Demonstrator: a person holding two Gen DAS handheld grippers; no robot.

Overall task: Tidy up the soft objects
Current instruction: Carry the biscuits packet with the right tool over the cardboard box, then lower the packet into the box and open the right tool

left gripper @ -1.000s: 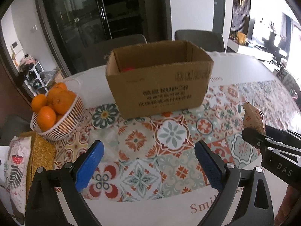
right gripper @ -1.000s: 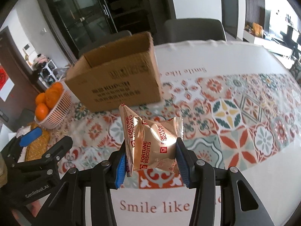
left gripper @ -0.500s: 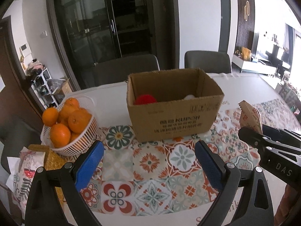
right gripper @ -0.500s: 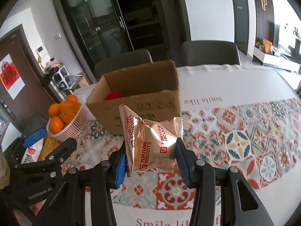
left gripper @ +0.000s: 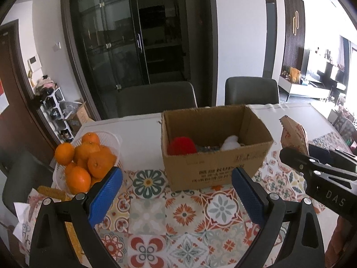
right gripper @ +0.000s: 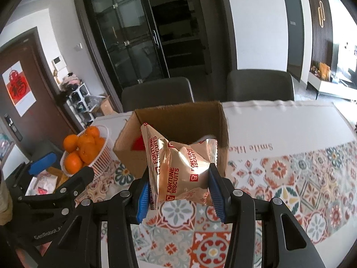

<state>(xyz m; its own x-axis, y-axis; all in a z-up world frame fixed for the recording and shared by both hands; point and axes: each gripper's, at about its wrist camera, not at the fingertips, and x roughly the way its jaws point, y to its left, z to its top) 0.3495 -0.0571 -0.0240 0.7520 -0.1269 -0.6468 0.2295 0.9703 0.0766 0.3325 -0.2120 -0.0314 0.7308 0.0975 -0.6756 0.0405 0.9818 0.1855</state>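
Note:
My right gripper (right gripper: 179,193) is shut on a gold "Fortune Biscuits" packet (right gripper: 178,169) and holds it in the air in front of the open cardboard box (right gripper: 174,122). The packet also shows in the left wrist view (left gripper: 293,135), right of the box (left gripper: 214,169). Inside the box lie a red soft thing (left gripper: 181,146) and a white soft thing (left gripper: 231,143). My left gripper (left gripper: 176,193) is open and empty, above the patterned tablecloth (left gripper: 185,214) in front of the box.
A white basket of oranges (left gripper: 86,156) stands left of the box. A woven mat and a printed pouch (left gripper: 29,218) lie at the near left. Two dark chairs (left gripper: 156,98) stand behind the table.
Both grippers have risen and tilted up; the box interior with the red and white things has come into view. The right gripper still holds the packet, now nearer the box opening.

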